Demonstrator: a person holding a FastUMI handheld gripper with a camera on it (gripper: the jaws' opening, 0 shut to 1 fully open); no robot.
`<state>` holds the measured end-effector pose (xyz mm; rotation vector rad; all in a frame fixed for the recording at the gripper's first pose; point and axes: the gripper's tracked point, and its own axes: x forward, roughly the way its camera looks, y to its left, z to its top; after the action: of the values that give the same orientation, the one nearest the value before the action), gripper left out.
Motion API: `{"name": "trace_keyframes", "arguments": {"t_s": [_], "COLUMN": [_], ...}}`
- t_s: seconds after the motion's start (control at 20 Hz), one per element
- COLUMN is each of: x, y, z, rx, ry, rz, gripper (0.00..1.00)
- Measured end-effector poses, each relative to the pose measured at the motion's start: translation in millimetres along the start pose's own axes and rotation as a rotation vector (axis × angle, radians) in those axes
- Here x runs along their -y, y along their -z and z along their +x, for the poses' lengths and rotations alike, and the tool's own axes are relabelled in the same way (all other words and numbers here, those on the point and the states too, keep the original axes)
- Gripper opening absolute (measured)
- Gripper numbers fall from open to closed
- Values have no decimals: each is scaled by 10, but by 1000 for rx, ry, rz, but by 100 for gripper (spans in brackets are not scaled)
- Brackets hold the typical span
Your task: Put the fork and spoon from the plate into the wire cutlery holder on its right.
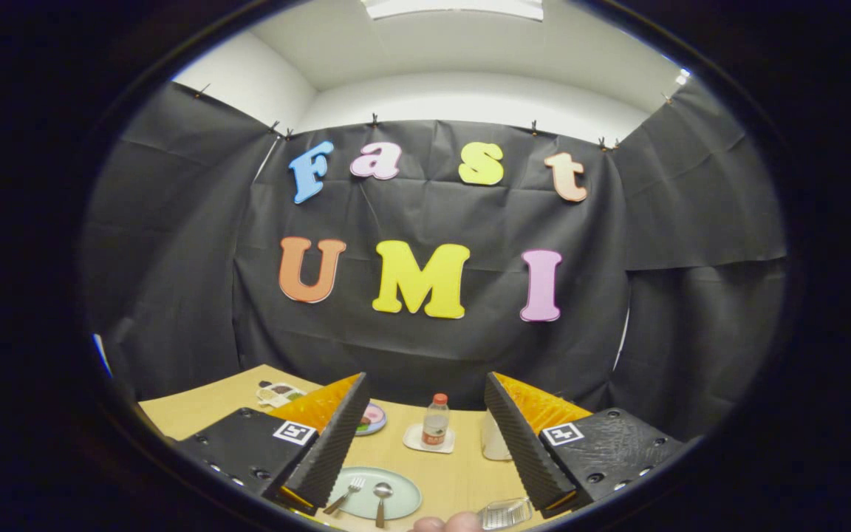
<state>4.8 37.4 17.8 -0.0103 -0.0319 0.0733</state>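
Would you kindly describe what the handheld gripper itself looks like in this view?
The gripper has two wedge-shaped fingers whose facing pads are finely ribbed. Each finger is mounted on a dark block with visible screw heads, and each block carries a small square black-and-white tag.

Pale green plate (pixel 405 493), silver fork (pixel 346 493), spoon (pixel 382 501)

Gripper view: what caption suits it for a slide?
Open gripper above a plate holding fork and spoon, wire holder beside.
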Motion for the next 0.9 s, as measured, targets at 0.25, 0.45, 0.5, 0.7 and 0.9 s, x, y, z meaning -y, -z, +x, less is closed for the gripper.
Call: {"name": "trace_keyframes", "arguments": {"t_s": [0.25, 0.45, 0.5, 0.7, 0.9], "x": [54, 23, -12, -181, -377], "y": [181, 462, 541, 921, 1518], "z": [-102, -144, -137, -65, 39], "rx": [-38, -99, -119, -212, -356], "ry": [-6, -24, -35, -80, -128], "rz": [20, 1, -2, 2, -14], "gripper": [95, 95, 95, 95, 95]}}
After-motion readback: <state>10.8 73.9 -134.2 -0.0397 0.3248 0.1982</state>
